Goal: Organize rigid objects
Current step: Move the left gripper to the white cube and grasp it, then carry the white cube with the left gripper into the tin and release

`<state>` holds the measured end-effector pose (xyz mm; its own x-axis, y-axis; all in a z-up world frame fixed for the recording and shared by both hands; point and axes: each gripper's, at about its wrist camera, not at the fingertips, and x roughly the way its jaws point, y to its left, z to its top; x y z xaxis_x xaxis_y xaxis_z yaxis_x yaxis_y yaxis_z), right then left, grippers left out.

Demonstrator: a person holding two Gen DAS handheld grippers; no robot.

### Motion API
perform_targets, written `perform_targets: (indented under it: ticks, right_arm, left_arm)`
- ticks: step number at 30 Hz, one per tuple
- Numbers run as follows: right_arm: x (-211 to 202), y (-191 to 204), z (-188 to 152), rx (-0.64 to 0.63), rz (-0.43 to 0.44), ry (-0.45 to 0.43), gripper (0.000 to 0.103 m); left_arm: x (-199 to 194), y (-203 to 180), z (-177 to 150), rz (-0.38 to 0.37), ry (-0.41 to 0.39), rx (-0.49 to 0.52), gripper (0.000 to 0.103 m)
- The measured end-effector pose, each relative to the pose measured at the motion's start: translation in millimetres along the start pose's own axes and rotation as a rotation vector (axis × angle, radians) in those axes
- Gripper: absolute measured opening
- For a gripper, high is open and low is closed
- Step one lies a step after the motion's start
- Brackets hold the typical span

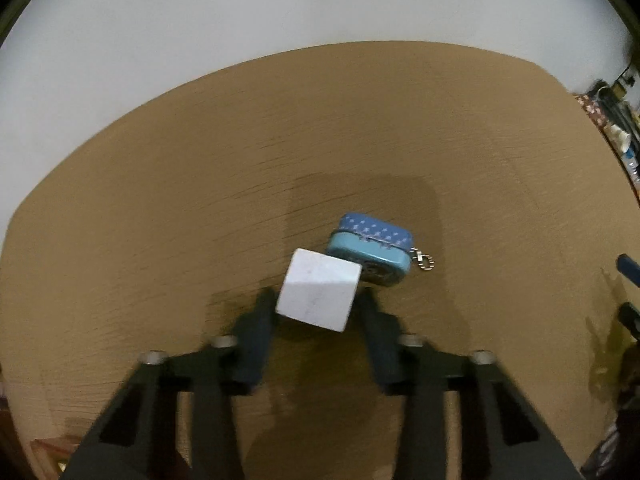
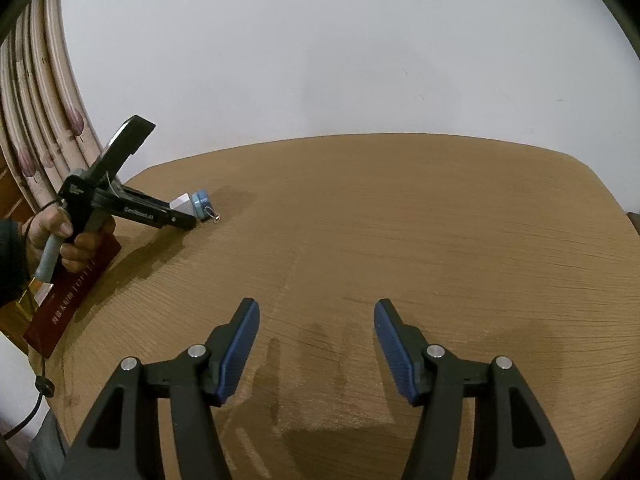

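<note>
Left wrist view shows the left gripper with its two dark fingers drawn in on either side of a small white cube-shaped block, each tip at a side face, so it looks pinched, though the frame is a little blurred and I would not swear how firmly; the block sits tilted, one corner toward the camera. Touching it on the far side is a small blue rounded tin with a star-patterned lid, a short metal chain clasp trailing off its right end onto the light brown wood-grain table. In the right wrist view the right gripper hangs above bare tabletop with its blue-padded fingers spread wide and nothing between them; well off to its left a person's hand holds the handle of the other tool, nose down at the block and tin, with a flat dark red booklet lying at the table edge beneath that hand. As I judge it, the block and tin have been brought together in one spot near the table's left side, and the sorting seems midway: the block is not yet let go, and the booklet looks untouched
</note>
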<state>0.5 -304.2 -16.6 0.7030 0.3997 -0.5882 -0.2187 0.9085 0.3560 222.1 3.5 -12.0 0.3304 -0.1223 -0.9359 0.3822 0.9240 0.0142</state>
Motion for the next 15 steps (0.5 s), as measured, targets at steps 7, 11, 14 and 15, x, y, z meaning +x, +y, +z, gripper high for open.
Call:
perform_targets:
  ticks: [7,11,14,15]
  right_arm:
    - [-5,-7,0,0.021,0.003,-0.012,0.061]
    - [-7,-11,0,0.030,0.001,-0.016,0.061]
    - [-7,-12,0,0.029,-0.002,-0.012,0.061]
    - [-7,-11,-1,0.029,-0.003,-0.011,0.061]
  left_arm:
    - [-30,-33,-24,0.104,-0.056,0.031,0.030]
    - [-65,-61,-43,0.192,-0.107,0.005,0.030]
    - [-91,-78,-57,0.221,-0.142,-0.013,0.030]
    - [-100,-85,-61,0.238,-0.155,-0.010,0.030]
